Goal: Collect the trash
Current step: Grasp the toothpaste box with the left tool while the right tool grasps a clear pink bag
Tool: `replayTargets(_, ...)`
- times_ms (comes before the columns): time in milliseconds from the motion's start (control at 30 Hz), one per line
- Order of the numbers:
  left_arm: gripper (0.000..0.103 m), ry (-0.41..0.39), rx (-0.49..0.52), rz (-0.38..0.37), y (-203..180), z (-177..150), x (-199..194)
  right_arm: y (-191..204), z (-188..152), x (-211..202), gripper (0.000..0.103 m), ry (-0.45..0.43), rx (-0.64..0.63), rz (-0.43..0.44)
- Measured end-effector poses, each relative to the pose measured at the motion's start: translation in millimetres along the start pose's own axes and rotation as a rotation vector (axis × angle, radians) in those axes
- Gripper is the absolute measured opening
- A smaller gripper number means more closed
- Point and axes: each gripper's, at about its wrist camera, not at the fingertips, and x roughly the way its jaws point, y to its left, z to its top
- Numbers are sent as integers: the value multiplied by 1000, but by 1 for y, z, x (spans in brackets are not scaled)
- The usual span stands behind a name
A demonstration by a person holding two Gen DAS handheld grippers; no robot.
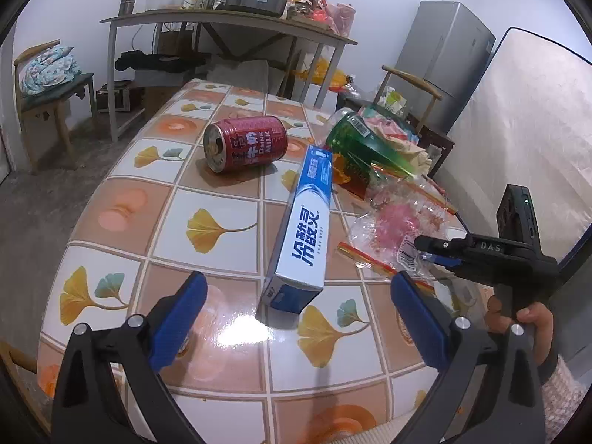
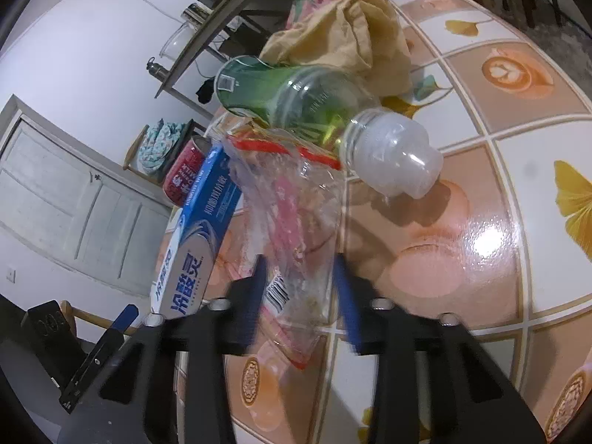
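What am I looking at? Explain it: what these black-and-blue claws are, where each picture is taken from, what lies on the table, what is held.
No robot: a person holds two handheld two-finger grippers. Each picture comes from a camera on one gripper, looking along its fingers. On the tiled table lie a red can, a toothpaste box, a green bottle and a plastic bag. The left gripper is open, empty. The right gripper straddles the bag; blur hides whether it pinches.

A red drink can [image 1: 246, 143] lies on its side mid-table. A blue-and-white toothpaste box [image 1: 301, 227] lies lengthwise beside it. A green bottle [image 1: 364, 144], a crumpled clear wrapper [image 1: 397, 227] and a tan paper bag [image 2: 344, 39] crowd the table's right edge.
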Motion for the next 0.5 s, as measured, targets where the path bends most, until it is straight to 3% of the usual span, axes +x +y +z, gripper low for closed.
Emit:
replayTargets(33,97,1,1,0,-1,0,1,-1,0,-1,16,3,4,2)
replayTargets(133,97,1,1,-1,-1,1,2,-4,-2,-6,10,13,18,17)
replayTargets(367,97,1,6,6,-1,5,10,-7,-14,-29,6,49,28,47)
replayTargets(500,97,22,21,57,-3,11,26,-10,-22,-41,5,69,53,80)
